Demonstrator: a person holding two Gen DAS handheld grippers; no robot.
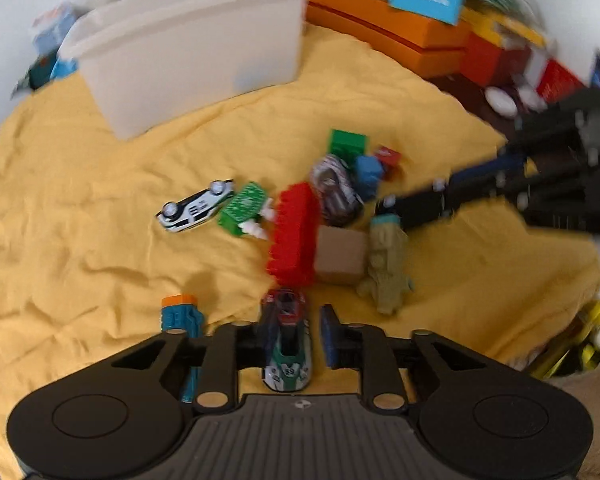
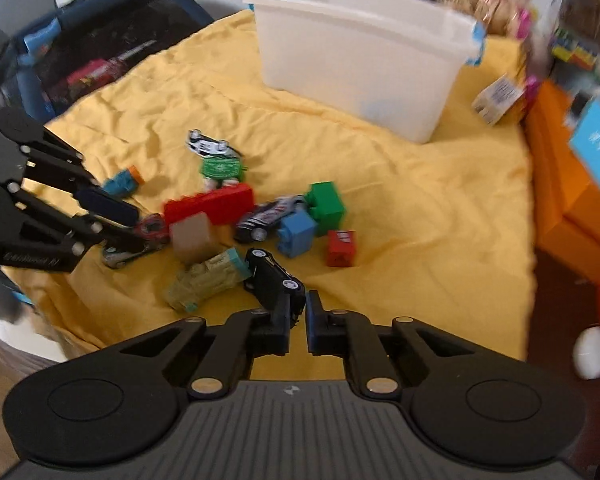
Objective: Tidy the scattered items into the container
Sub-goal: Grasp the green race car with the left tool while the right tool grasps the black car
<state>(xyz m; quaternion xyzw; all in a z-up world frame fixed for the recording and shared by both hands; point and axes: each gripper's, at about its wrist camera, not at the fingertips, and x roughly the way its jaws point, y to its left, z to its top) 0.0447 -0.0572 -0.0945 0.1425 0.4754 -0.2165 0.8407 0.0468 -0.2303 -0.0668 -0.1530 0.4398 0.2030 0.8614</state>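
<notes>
The left gripper points steeply down, its jaws set narrowly apart on either side of a green and red toy car; the blur hides whether the pads press on the car. In the right wrist view the same gripper enters from the 9 o'clock edge, its black linkage arms slanting toward the centre, one dark blue pad visible. The right gripper also tilts steeply down, its jaws drawn almost together with a black toy car pinched at the left finger's tip. In the left wrist view it reaches in from about 3 o'clock, fingers aimed toward the centre.
</notes>
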